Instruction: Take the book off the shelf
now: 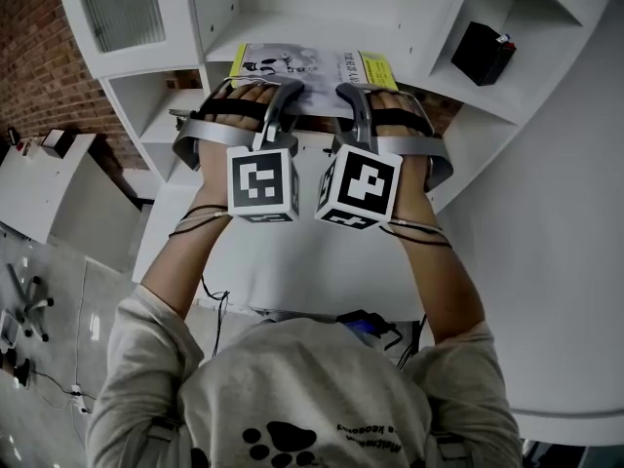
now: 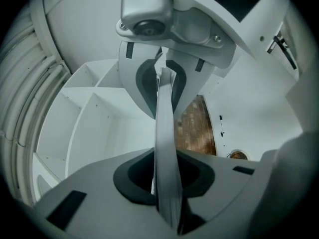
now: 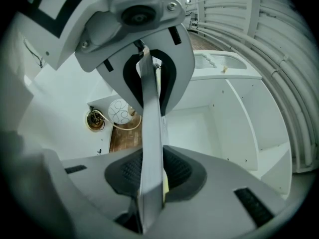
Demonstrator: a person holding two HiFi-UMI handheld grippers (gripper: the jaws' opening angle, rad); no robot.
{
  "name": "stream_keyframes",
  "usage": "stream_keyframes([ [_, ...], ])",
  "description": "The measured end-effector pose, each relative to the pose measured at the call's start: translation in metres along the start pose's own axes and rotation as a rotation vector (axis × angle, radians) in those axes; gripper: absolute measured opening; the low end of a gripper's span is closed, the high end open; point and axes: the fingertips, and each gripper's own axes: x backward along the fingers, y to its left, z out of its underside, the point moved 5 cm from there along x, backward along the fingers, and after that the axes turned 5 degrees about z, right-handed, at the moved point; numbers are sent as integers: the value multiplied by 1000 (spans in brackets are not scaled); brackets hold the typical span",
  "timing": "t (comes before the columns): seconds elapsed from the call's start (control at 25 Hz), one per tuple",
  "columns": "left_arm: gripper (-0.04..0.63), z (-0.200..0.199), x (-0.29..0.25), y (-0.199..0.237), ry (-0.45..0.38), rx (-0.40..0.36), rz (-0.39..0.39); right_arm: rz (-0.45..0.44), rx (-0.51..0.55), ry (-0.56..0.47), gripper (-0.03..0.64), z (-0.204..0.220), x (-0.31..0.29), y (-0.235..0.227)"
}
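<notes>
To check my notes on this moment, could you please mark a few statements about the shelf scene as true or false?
1. The left tool and the right tool are both shut on the book. True.
2. The book's cover is plain black. False: it is pale with a yellow edge.
3. A black box sits in a compartment of the shelf, to the right of the book. True.
4. Other books stand beside it. False: no other book shows.
</notes>
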Motion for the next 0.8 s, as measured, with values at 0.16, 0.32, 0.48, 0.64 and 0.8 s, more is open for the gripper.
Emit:
stream_keyframes([
  [0.16, 77, -9, 15, -1, 1, 7, -32, 24, -5, -5, 83, 1, 18, -1],
  [0.32, 77, -18, 27, -4, -5, 29, -46, 49, 1, -6, 83, 2, 33, -3],
  [0.48, 84, -23, 35, -7, -17, 73, -16, 29, -9, -4, 83, 2, 44, -1],
  [0.64, 89, -25, 30, -31, -3, 47, 49, -52, -45, 4, 87, 6, 41, 26],
  [0.8, 89, -23, 24, -71, -7, 51, 129, -115, -71, 22, 91, 10, 39, 67],
])
